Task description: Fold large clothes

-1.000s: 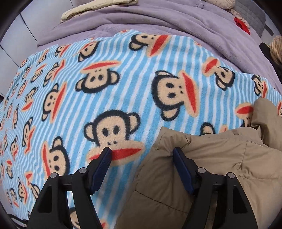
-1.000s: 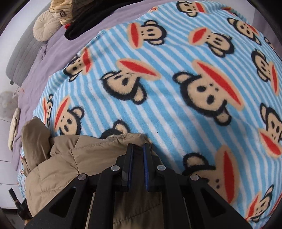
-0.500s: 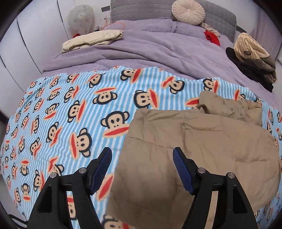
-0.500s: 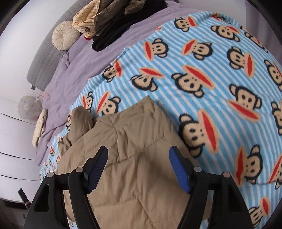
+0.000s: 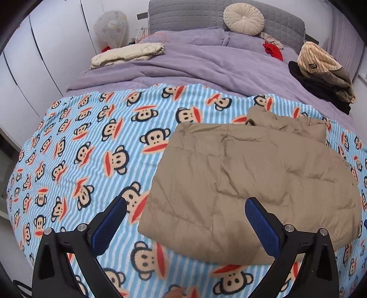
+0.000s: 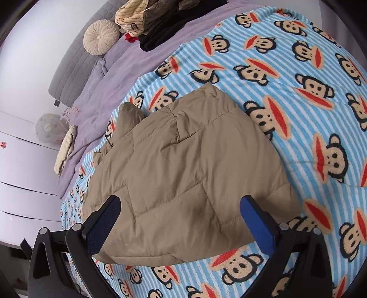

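both grippers empty, jacket lying folded on blanket

left gripper [image 5: 185, 217] jaws spread wide, nothing between the blue pads, hovering above the near edge of the tan quilted puffer jacket [image 5: 247, 178]. right gripper [image 6: 181, 217] also wide apart, holding nothing, over the same jacket [image 6: 183, 172]. jacket lies in a folded, roughly rectangular bundle on the blue-striped fleece blanket with monkey faces [image 5: 91, 149], bunched at its far end. beyond: lilac duvet [image 5: 195, 62], folded cream garment [image 5: 128, 53], round cream cushion [image 5: 243, 18] on grey headboard [image 5: 183, 16], heap of dark and striped clothes [image 5: 325, 71].
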The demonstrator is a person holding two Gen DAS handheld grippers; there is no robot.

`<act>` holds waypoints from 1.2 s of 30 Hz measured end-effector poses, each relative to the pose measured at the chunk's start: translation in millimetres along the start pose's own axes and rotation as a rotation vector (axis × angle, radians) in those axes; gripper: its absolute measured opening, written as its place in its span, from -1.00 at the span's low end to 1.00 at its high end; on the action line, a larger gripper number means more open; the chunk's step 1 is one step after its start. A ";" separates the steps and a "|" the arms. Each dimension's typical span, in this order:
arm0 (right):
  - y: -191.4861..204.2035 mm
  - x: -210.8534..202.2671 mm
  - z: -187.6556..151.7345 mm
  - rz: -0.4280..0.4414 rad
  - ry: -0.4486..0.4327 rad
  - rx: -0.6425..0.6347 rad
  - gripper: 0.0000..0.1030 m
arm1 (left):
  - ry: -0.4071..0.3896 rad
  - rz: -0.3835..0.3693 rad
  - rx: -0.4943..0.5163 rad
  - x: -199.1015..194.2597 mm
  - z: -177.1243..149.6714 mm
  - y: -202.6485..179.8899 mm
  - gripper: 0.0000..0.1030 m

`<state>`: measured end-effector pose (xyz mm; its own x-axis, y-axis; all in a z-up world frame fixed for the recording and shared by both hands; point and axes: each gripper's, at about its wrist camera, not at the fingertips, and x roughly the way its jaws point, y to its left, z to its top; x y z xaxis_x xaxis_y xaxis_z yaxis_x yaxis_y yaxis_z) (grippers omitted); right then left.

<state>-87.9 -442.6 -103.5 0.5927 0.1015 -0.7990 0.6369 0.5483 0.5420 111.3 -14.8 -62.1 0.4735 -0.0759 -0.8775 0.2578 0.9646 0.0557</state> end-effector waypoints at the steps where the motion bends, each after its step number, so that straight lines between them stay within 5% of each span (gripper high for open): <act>1: 1.1 -2.6 -3.1 0.001 -0.009 -0.002 1.00 | 0.018 0.013 0.009 2.9 -3.8 0.3 1.00; 6: 3.5 -11.5 -21.8 0.017 -0.025 -0.003 1.00 | 0.097 -0.001 0.050 8.7 -25.5 -1.9 1.00; 17: -19.5 16.6 -73.2 0.132 0.196 0.160 1.00 | 0.220 -0.061 0.051 20.9 -65.2 -5.5 1.00; 24: -45.7 33.7 -91.8 0.201 0.258 0.307 1.00 | 0.245 -0.063 0.040 28.6 -71.3 -3.3 1.00; 36: -52.5 45.0 -97.6 0.236 0.283 0.329 1.00 | 0.276 -0.127 0.013 40.8 -76.2 -5.3 1.00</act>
<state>-142.8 -385.8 -193.3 0.6113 0.4375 -0.6595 0.6505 0.1969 0.7336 65.0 -3.8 -134.5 0.1902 -0.1226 -0.9741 0.3116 0.9484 -0.0585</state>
